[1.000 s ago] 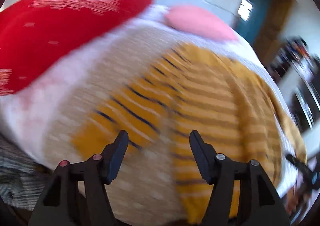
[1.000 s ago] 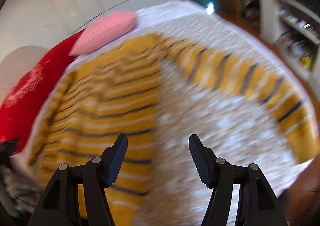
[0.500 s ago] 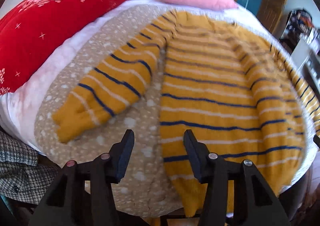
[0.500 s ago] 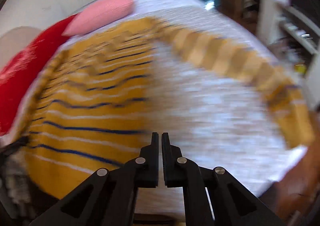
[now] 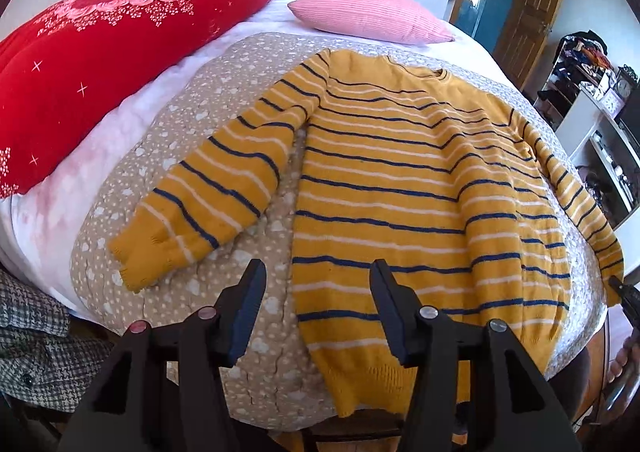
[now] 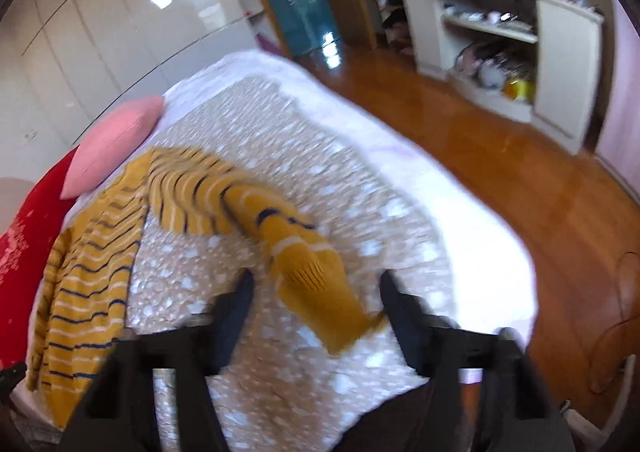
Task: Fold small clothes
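Since the sweater (image 5: 400,188) lies flat, face up, on the dotted blanket (image 5: 192,100) w/ both sleeves out to the sides, the step in hand looks like the first sleeve fold. Right gripper (image 6: 314,292) has jaws spread wide, empty, w/ the right sleeve cuff (image 6: 320,292) lying between them on the blanket; view is blurred, can't tell if a pad touches it. Left gripper (image 5: 318,288) is also spread, empty, hovering near the hem's left corner. Advice: close right on the cuff edge only, not the blanket under it, lift low, carry across the chest so the sleeve lands straight. Use left to pin the body so it doesn't drag. Risk imo: knit stretches, pulls the shoulder askew.
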A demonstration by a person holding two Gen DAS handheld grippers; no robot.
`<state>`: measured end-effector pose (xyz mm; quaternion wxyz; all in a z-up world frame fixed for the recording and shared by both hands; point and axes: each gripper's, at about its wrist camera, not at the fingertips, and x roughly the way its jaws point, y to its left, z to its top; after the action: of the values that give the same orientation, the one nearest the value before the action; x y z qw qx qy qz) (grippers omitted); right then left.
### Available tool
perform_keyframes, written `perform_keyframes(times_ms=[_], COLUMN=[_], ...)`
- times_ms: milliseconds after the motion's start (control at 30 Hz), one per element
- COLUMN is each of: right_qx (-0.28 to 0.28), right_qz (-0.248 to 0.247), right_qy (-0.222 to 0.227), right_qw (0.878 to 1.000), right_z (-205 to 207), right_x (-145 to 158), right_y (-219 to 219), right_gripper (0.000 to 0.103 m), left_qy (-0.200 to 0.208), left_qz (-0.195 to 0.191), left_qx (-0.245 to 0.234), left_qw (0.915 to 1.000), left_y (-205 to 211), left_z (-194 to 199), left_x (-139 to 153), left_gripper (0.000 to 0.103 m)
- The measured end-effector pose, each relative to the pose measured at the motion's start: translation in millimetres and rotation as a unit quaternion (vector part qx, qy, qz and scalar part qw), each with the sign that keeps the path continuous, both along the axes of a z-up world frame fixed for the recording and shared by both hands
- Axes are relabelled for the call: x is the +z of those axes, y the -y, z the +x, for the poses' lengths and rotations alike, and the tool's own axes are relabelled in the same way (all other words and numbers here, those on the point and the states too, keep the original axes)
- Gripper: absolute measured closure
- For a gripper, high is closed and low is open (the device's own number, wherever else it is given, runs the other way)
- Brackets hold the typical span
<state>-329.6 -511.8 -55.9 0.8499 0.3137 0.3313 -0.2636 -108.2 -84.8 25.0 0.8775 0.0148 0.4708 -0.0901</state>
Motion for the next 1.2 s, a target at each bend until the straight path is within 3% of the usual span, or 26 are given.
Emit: perform_keyframes(times_ms=[67,200,300,467,600,733,833,933,1033,1100,1200], right_qx=[0.011,-0.050,-0.112,-0.105,-0.026,0.093,0.186,0.272,0.338,0.378,0.415], right_qz=[0.029,-0.017,-0.069,-0.088,-0.103,-0.134,-0.141,-0.155,-0.145,-0.136,-0.080], right_qy=[0.003,0.007,-0.001,-0.006,-0.001,0.002,0.006,0.010,-0.005,-0.033,-0.084], right_qw=[1.000,0.999,0.991,0.991,0.994,0.987,0.972,0.950,0.930,0.915,0.902], right_z=[10.4,-5.2,-14.1,8.1,63.5,152.4,225.6,297.0,360.6,404.7,438.3], right_x=[-3.6,31.3,68.5,101.8,126.0,154.6,164.8,167.3,149.4,120.8,76.3], right_y=[6.3,39.0,69.0,68.2,27.2,-44.6,-113.0,-191.1,-262.7,-311.1,-341.3], right_gripper=[0.093,0.094,0.094,0.094,0.094,0.094,0.094,0.094,0.091,0.088,0.086], left_qy=[0.001,0.008,0.006,-0.010,0.010,0.035,0.043,0.052,0.053,0.052,0.051], left_qz=[-0.001,-0.008,-0.014,-0.037,-0.050,-0.063,-0.072,-0.079,-0.089,-0.092,-0.094], left_qx=[0.000,0.006,0.014,0.018,0.018,0.017,0.021,0.037,0.057,0.071,0.089], left_qw=[1.0000,0.9999,0.9998,0.9991,0.9985,0.9972,0.9962,0.9949,0.9930,0.9919,0.9902], left_y=[-0.7,-13.3,-21.5,-34.0,-40.4,-52.4,-68.4,-87.8,-109.6,-123.3,-143.1], left_z=[0.5,2.5,3.6,6.8,2.2,-4.2,-3.9,-4.6,-2.2,0.1,0.5], left_x=[3.6,7.3,5.4,1.4,9.2,17.9,19.9,18.7,15.1,12.4,8.0], left_gripper=[0.050,0.050,0.050,0.050,0.050,0.044,0.044,0.044,0.044,0.044,0.044])
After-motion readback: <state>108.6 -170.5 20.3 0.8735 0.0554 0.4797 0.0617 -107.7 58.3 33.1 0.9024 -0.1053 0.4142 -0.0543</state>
